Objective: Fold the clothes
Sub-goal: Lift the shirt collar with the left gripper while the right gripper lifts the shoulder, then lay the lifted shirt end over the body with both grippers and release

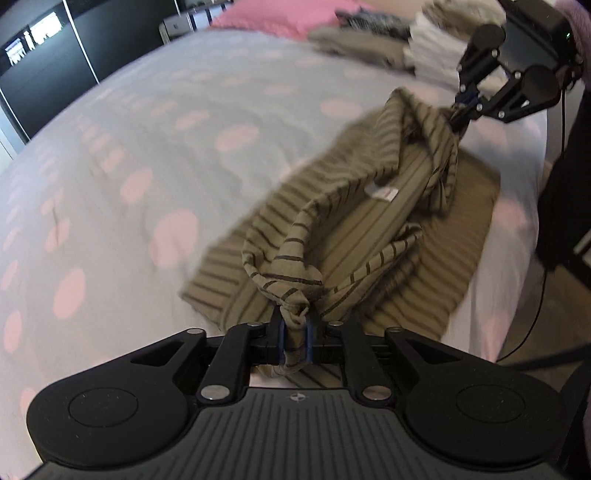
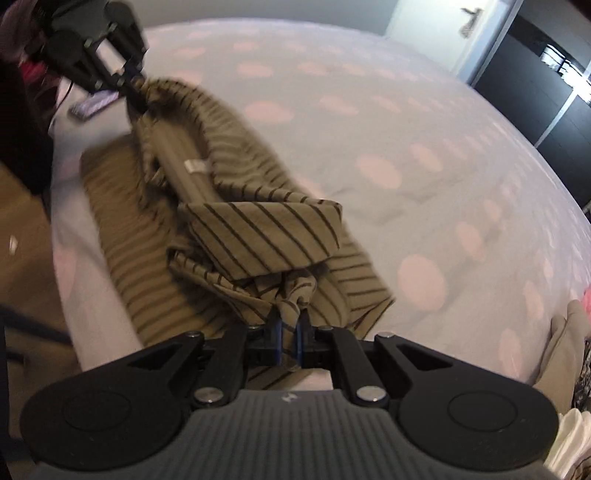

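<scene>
striped shirt (image 1: 354,229), folded pile (image 1: 388,40) beyond, bedspread (image 1: 147,147)

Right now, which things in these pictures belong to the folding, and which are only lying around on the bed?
Part of the job:
- striped shirt, lifted at two ends
- left claw, shut on the shirt
- right claw, shut on the shirt
- dotted bed cover, the folding surface

Just lying about:
- pile of other clothes
- pink pillow

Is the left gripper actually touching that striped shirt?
Touching. The left wrist view shows the left gripper shut on a bunched fold of the striped shirt.
</scene>
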A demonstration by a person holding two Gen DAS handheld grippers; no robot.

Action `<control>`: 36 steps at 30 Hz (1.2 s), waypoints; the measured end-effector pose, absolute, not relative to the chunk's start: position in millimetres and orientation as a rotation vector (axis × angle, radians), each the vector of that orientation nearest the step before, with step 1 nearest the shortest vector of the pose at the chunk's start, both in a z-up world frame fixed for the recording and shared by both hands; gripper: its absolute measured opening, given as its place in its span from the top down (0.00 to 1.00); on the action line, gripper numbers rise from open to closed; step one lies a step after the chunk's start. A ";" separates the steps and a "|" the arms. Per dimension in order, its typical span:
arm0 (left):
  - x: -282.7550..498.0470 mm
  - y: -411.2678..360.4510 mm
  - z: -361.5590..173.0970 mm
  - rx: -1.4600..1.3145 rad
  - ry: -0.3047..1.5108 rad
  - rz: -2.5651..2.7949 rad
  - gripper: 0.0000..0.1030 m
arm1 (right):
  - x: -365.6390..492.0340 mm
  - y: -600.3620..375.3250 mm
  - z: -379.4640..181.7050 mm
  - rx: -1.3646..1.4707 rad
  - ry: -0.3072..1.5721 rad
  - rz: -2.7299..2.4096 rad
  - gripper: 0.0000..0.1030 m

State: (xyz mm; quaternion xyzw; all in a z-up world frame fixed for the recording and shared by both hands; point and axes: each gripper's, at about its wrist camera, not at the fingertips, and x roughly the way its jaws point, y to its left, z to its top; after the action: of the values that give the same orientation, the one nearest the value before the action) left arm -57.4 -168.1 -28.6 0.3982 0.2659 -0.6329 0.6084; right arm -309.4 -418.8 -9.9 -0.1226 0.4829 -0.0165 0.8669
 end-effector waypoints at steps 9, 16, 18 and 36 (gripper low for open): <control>-85.1 -145.8 -52.8 1.064 0.574 -1.385 0.56 | -331.9 -412.3 15.1 -0.220 0.957 -0.071 0.72; -107.6 -154.1 -24.8 1.014 0.378 -1.283 0.53 | -308.0 -391.3 32.9 -0.226 0.840 -0.173 0.63; -116.9 -161.6 -22.5 1.030 0.338 -1.297 0.53 | -294.1 -385.0 30.3 -0.266 0.849 -0.181 0.62; -133.1 -211.0 -58.0 1.194 0.304 -1.363 0.99 | -251.6 -383.0 0.5 -0.377 0.950 -0.047 0.94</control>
State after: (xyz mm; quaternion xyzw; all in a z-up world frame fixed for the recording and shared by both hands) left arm -133.1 -211.0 -58.0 0.5166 0.1316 -0.5897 0.6067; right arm -251.6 -383.0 0.5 -0.1804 0.4544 -0.0226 0.8721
